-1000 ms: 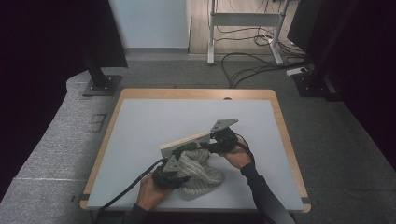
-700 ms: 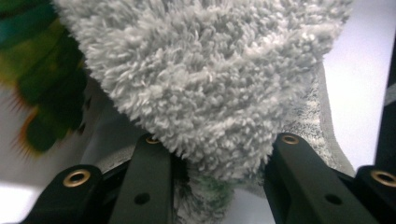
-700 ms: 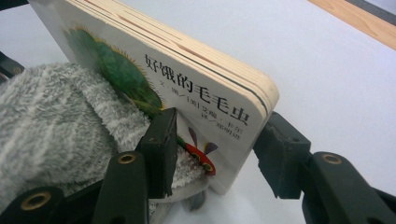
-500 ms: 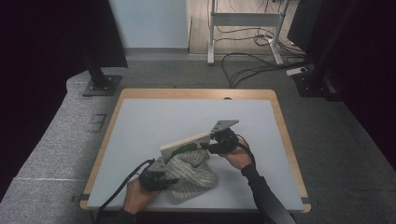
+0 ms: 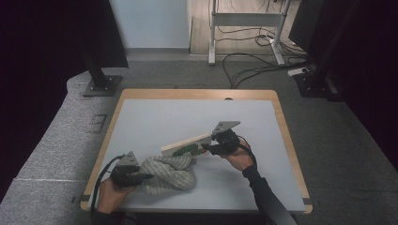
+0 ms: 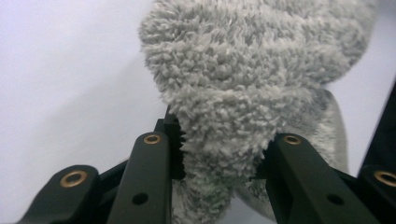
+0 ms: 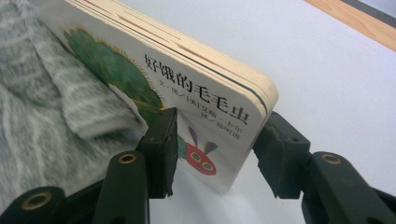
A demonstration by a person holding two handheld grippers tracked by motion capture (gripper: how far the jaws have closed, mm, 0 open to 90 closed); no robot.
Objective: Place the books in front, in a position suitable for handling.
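Now we see the table (image 5: 141, 117) with a grey towel (image 5: 169, 172) lying half under our book (image 5: 187, 143). Our left claw (image 5: 141, 176) pinches its left end; our right claw (image 5: 206, 150) grips the book's right end.

Black hand-held gripper (image 5: 141, 177), brass rivets, dark sleeve (image 5: 265, 199)

bare table (image 5: 155, 122) beyond, towel (image 5: 169, 173) seemingly blocking near side
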